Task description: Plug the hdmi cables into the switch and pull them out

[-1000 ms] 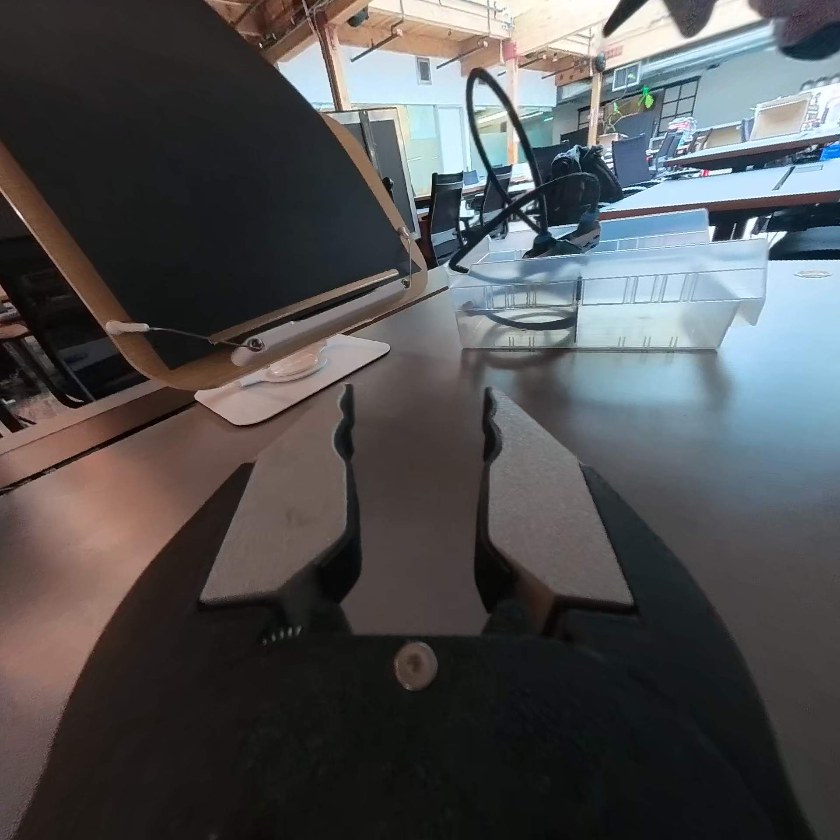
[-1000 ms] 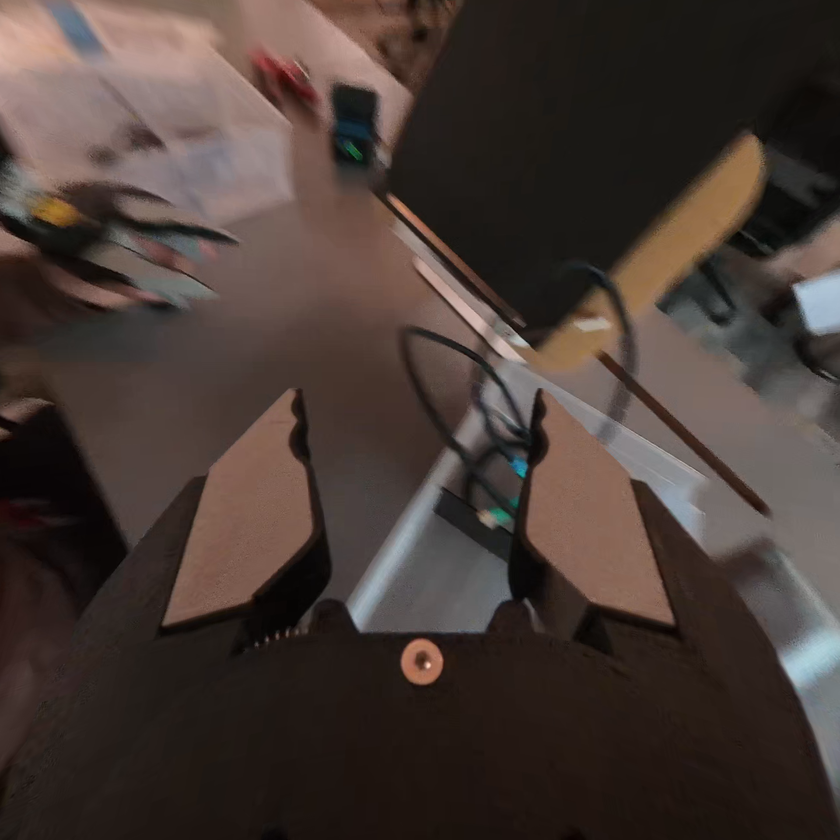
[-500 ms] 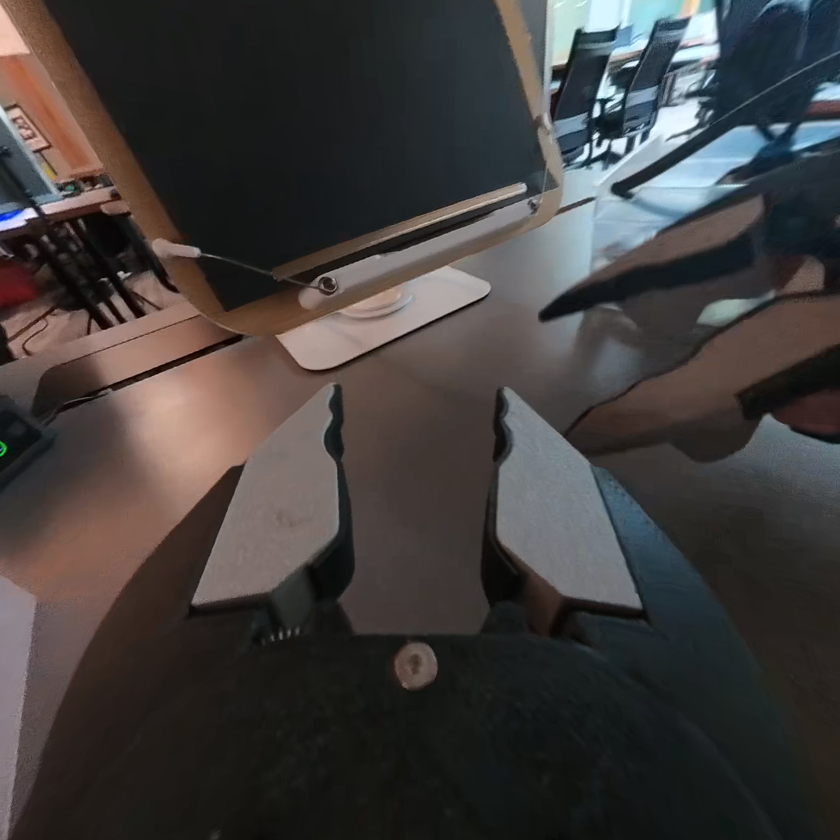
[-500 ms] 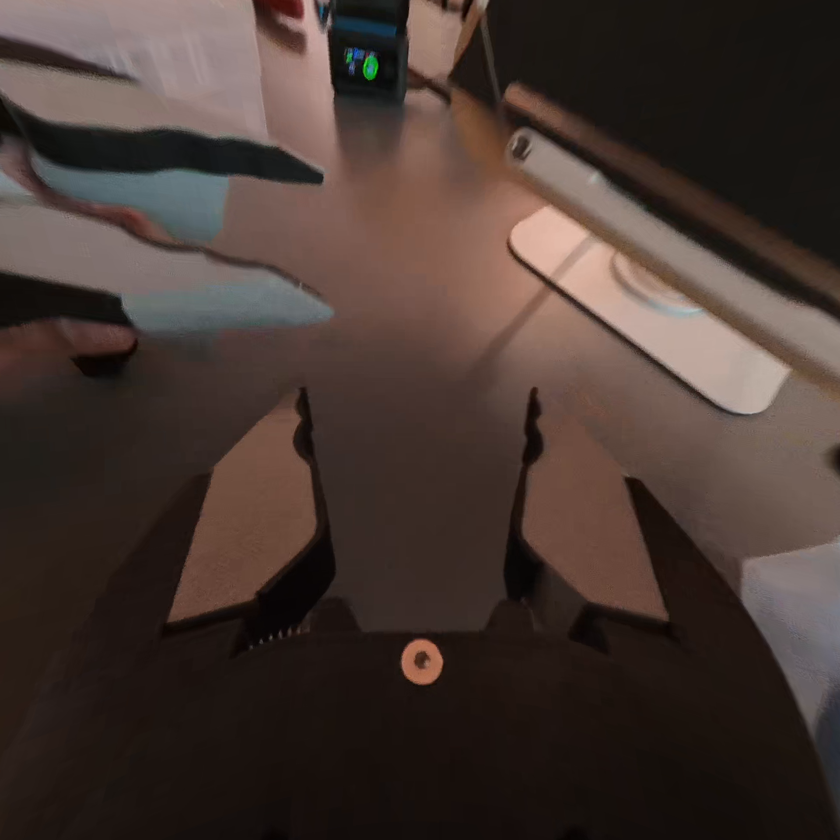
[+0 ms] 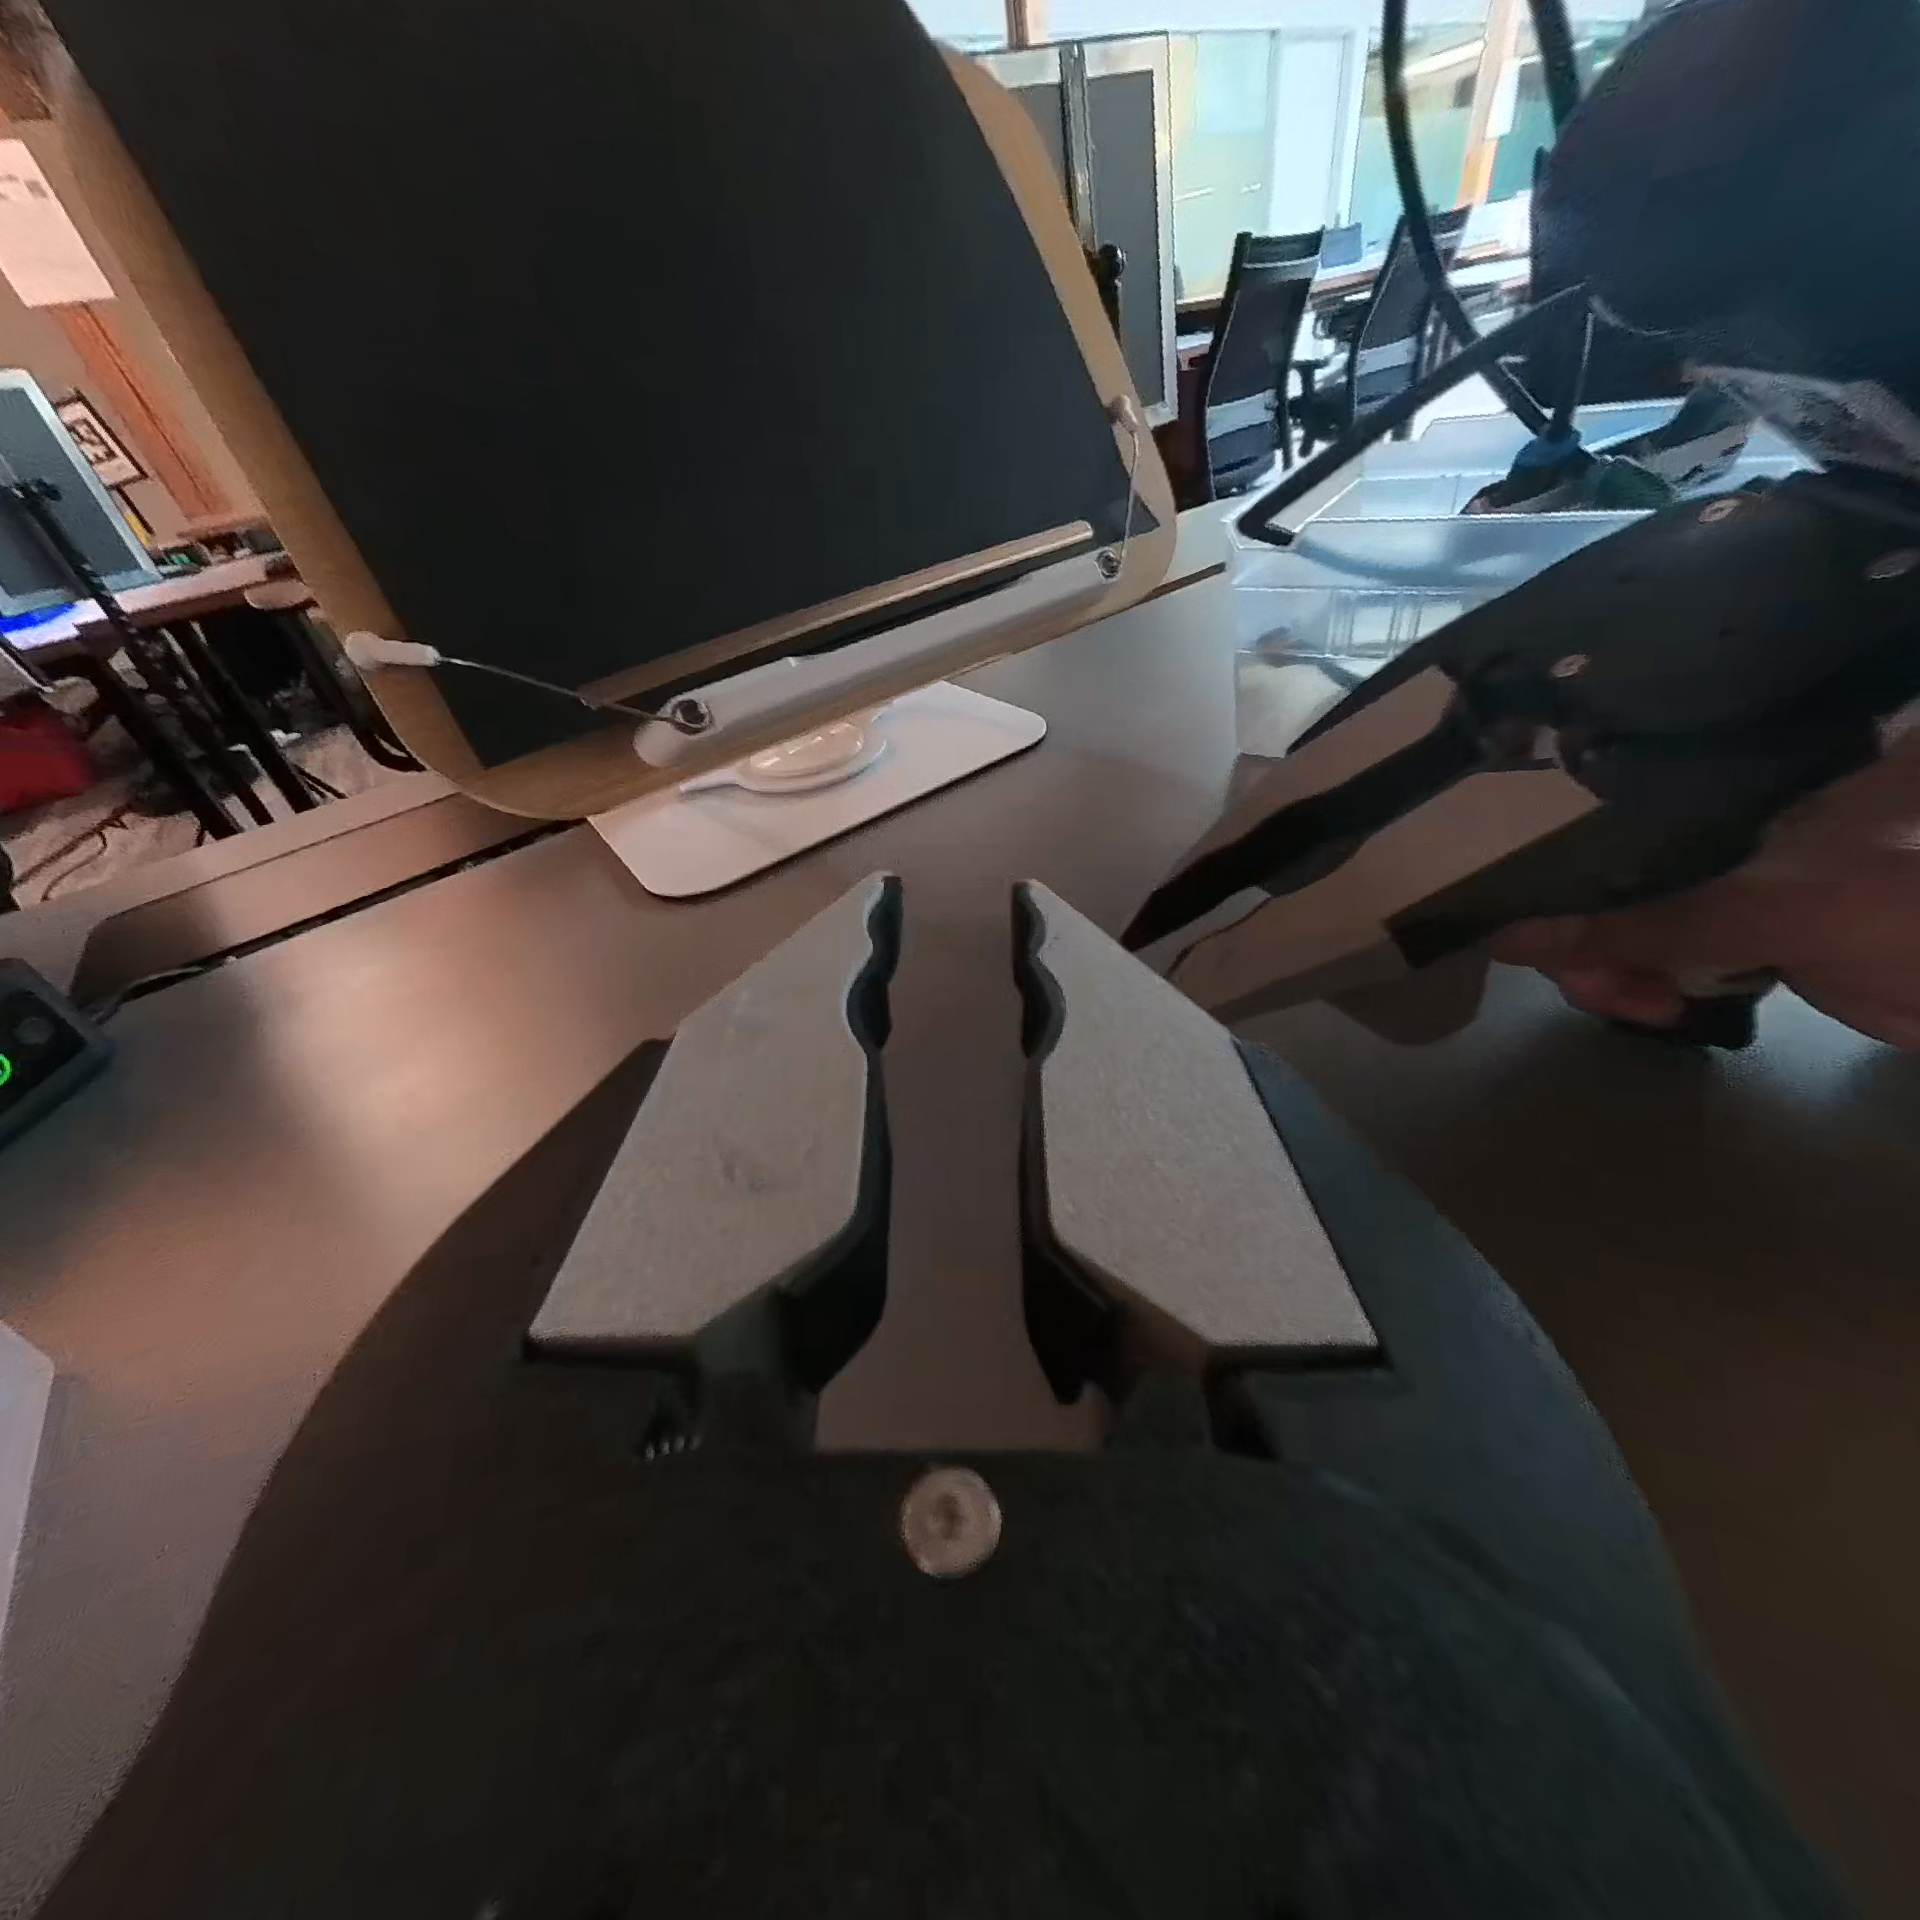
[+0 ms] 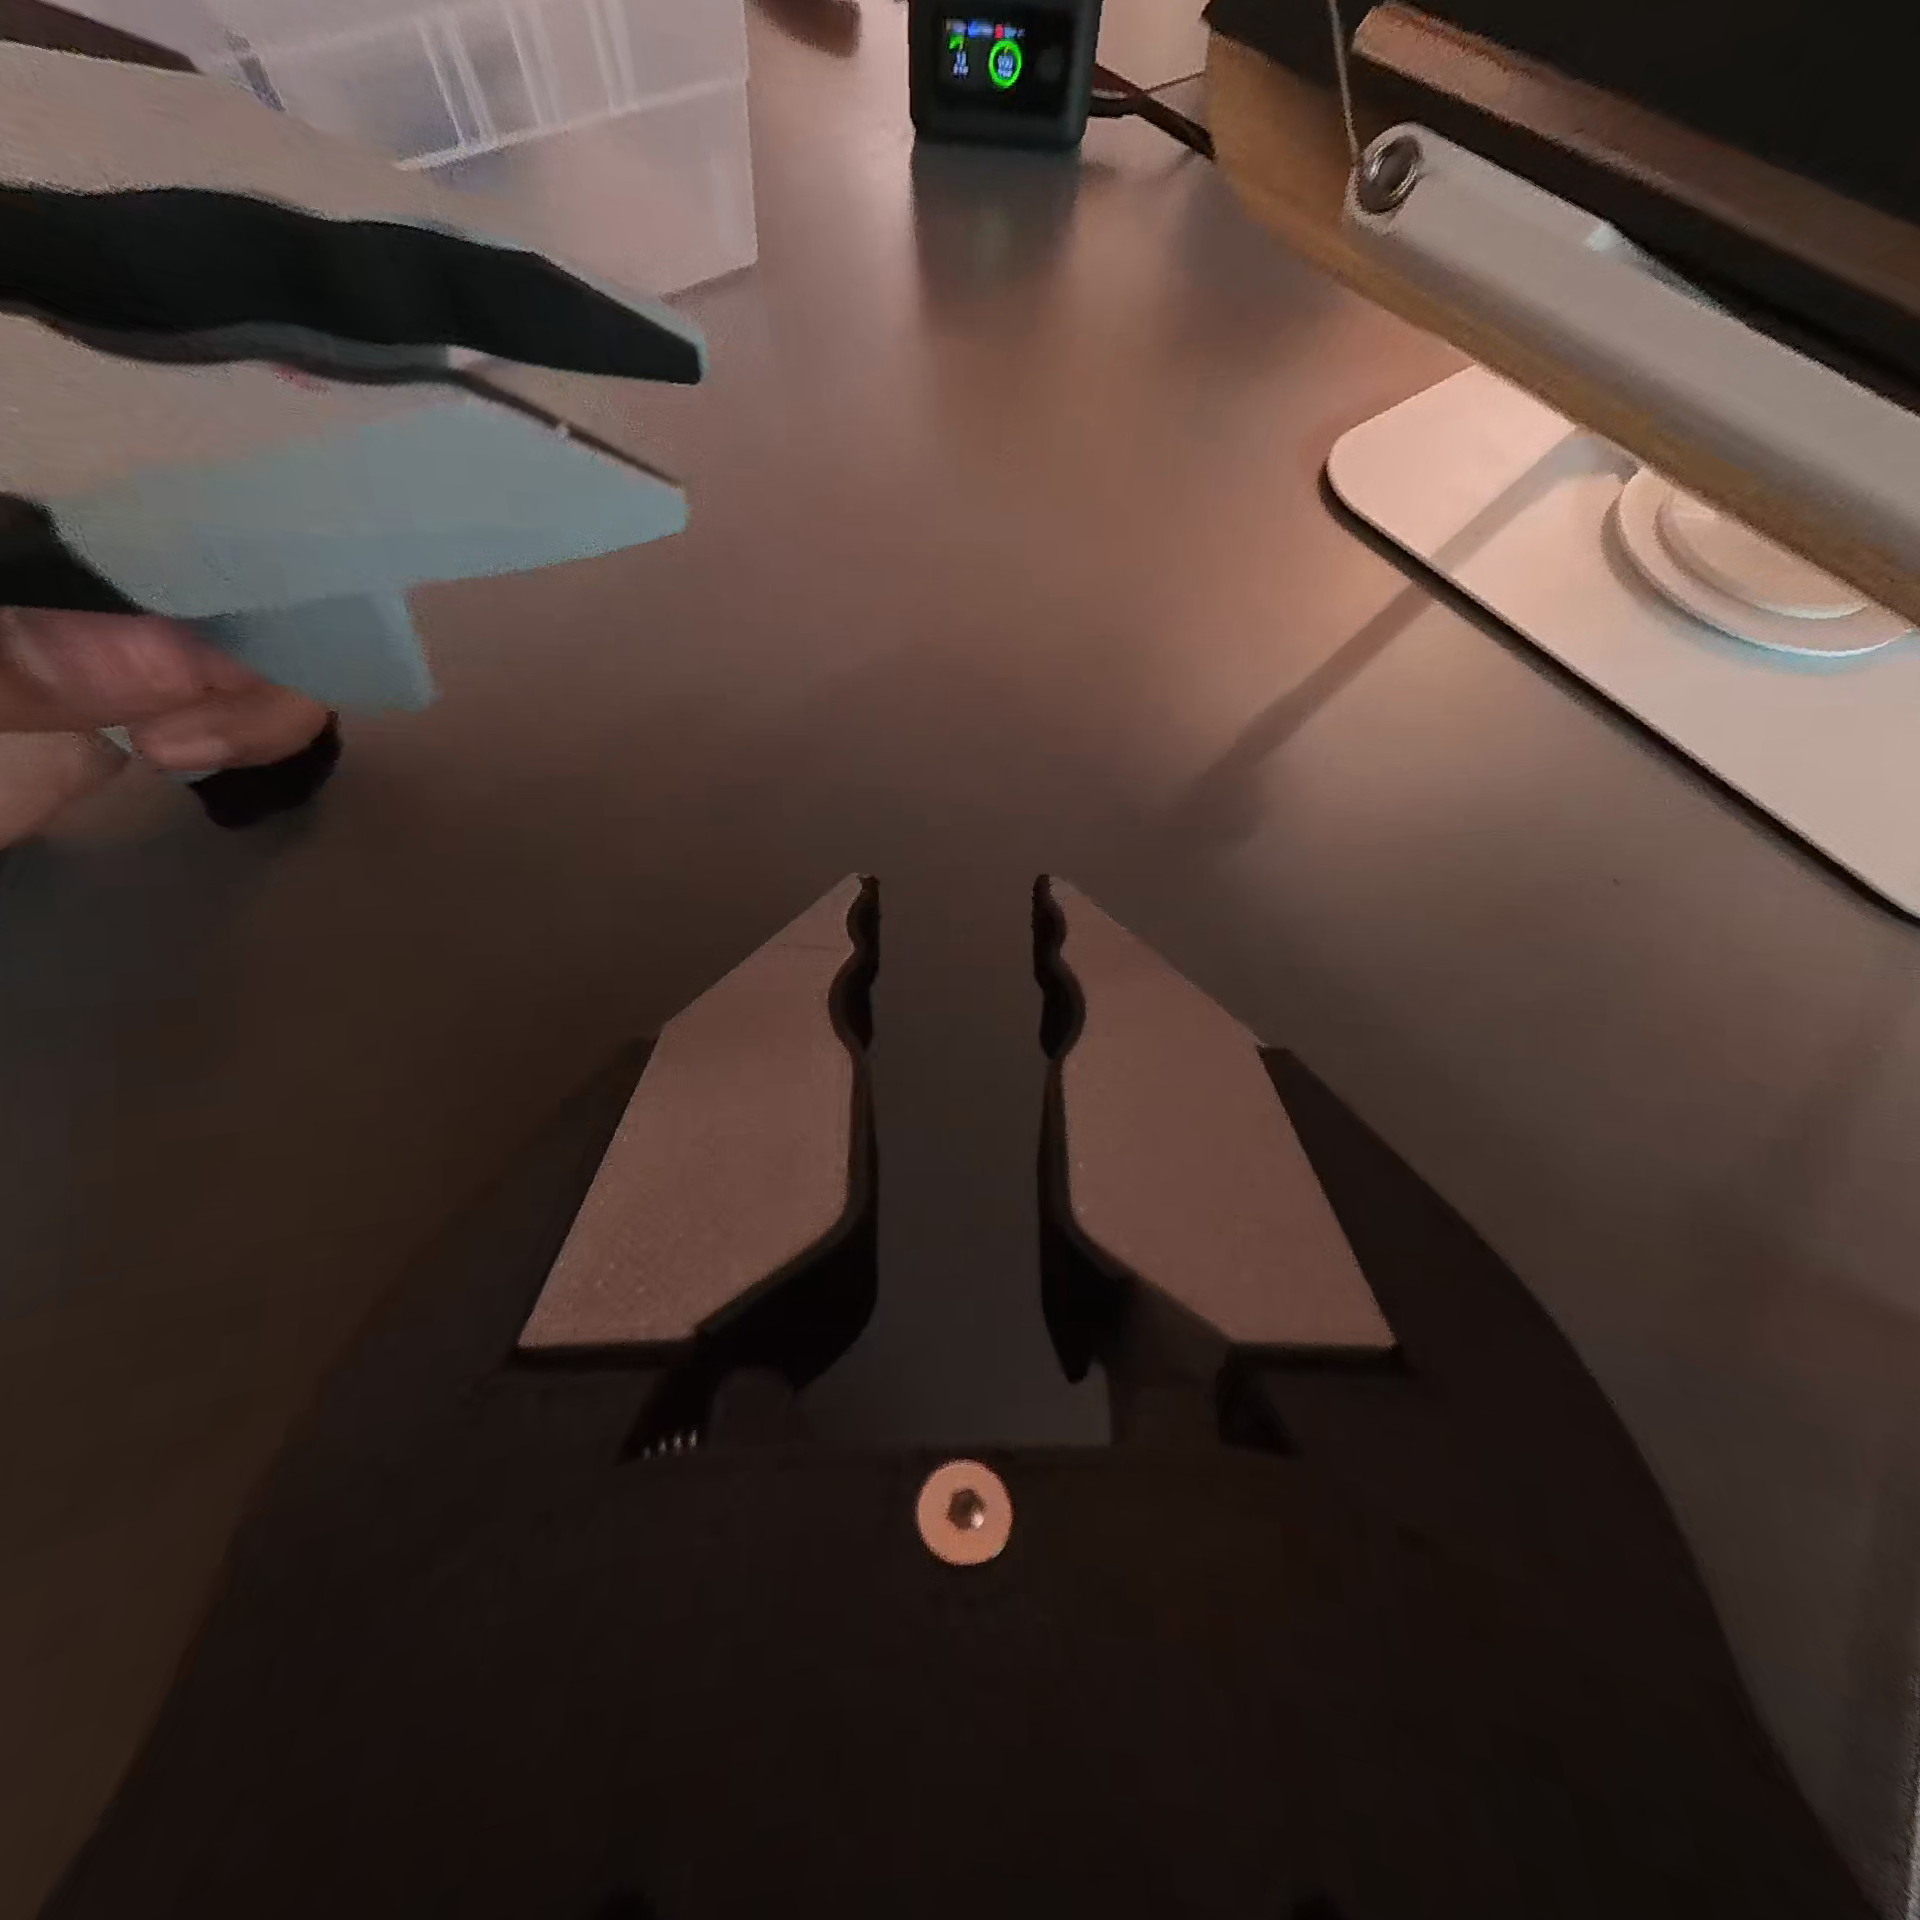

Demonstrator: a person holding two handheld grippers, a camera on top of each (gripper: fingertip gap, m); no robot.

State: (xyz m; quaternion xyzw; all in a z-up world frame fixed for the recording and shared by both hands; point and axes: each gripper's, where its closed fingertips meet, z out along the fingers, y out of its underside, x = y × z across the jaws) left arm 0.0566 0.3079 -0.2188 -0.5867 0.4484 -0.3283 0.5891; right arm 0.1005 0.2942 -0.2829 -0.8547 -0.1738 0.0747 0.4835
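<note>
My left gripper [image 5: 956,894] hovers low over the dark table [image 5: 364,1039]; its jaws stand a narrow gap apart with only bare table between them. My right gripper [image 6: 954,888] is the same, narrowly open and empty. Each shows in the other's view: the right gripper [image 5: 1174,966] comes in from the right, the left gripper [image 6: 686,436] from the left, their tips close together. Black cables [image 5: 1403,208] loop up out of a clear plastic bin [image 5: 1351,613] at the back right. A small black device with a lit green display [image 6: 1003,62] stands at the table's far edge.
A large black panel with a wood-coloured rim [image 5: 623,312] on a white base [image 5: 831,790] stands just behind the grippers; its base also shows in the right wrist view [image 6: 1558,644]. Another clear bin [image 6: 571,104] sits at the back left there. A hand [image 5: 1714,956] holds the right gripper. The gap from one gripper's tips to the other's is roughly 8 cm.
Both jaws have narrowed from wide open, with nothing between them. The right gripper swung away from the cable bin to the table's middle; the left turned toward the panel.
</note>
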